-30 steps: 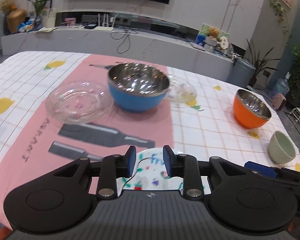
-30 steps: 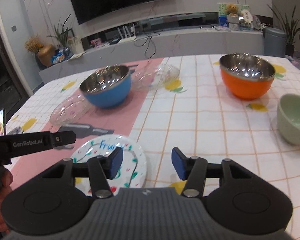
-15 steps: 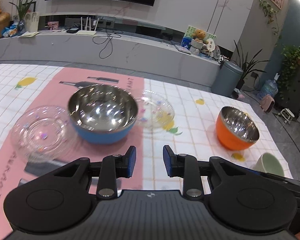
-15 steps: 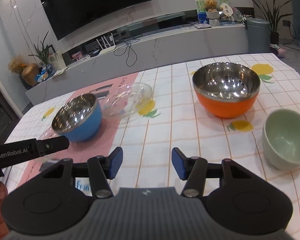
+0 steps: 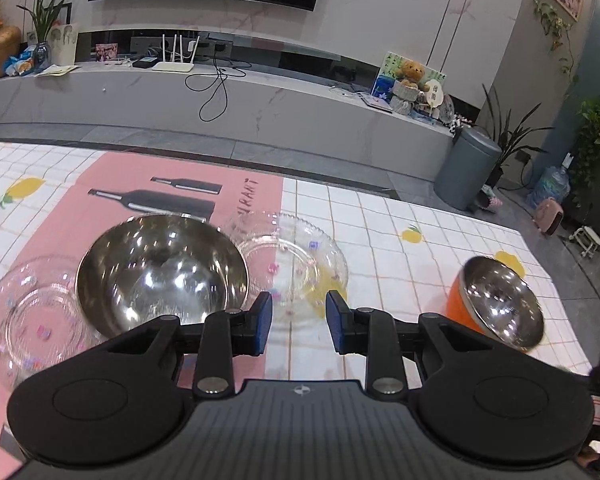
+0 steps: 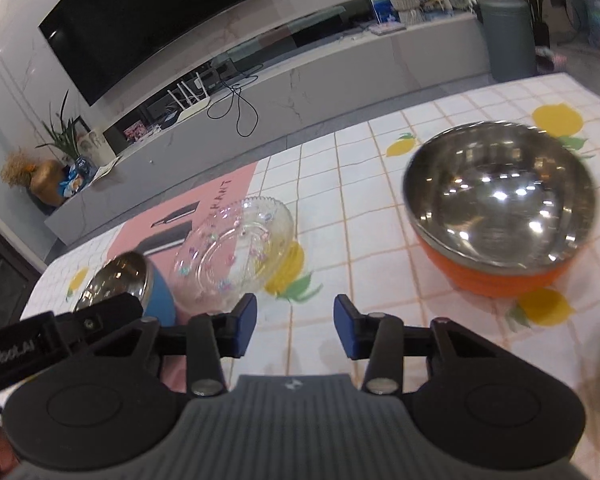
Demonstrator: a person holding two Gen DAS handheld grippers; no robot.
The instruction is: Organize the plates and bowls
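Note:
In the left wrist view my left gripper (image 5: 299, 322) is open and empty, just short of a clear glass plate (image 5: 296, 260). A blue steel-lined bowl (image 5: 160, 272) stands to its left, with a second glass plate (image 5: 32, 312) further left and an orange steel-lined bowl (image 5: 500, 304) at the right. In the right wrist view my right gripper (image 6: 295, 330) is open and empty above the tablecloth, between the glass plate (image 6: 236, 252) and the orange bowl (image 6: 500, 208). The blue bowl (image 6: 124, 284) sits partly behind the left gripper's body (image 6: 52, 340).
The table has a checked lemon cloth (image 5: 400, 240) with a pink mat (image 5: 100, 208). Its far edge faces a long grey TV bench (image 5: 220, 100). A grey bin (image 5: 468, 168) stands on the floor beyond the right corner.
Both grippers have moved forward over the table towards the bowls. The painted paper plate and the green cup have dropped out of view. The jaws have stayed open.

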